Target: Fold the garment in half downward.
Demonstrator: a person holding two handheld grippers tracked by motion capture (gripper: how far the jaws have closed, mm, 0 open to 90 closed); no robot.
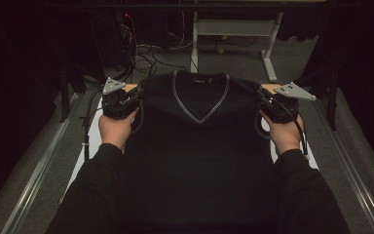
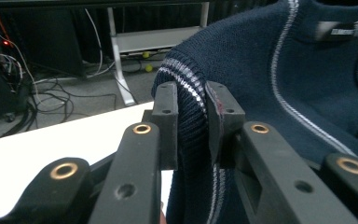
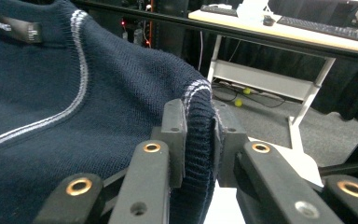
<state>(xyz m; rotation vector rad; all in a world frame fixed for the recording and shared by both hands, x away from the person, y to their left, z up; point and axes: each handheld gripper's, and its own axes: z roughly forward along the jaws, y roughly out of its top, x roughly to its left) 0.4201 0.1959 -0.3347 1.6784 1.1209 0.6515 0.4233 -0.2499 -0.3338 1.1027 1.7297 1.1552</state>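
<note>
The room around the table was dark, and the lower hem of the sweater vest (image 1: 199, 146) ran off the bottom edge of the high view between the person's black sleeves. At centre-left of that view the left gripper (image 1: 135, 95) was clamped on the vest's shoulder; the left gripper view showed its two black jaws pinching the ribbed armhole band, a thick navy knit edged with pale stripes. The vest hung spread across the middle of the frame above the white table (image 1: 93, 131), its V-neck trimmed in grey, a small label inside the collar too blurred to read. At centre-right the right gripper (image 1: 264, 95) gripped the other shoulder's ribbed band likewise.
</note>
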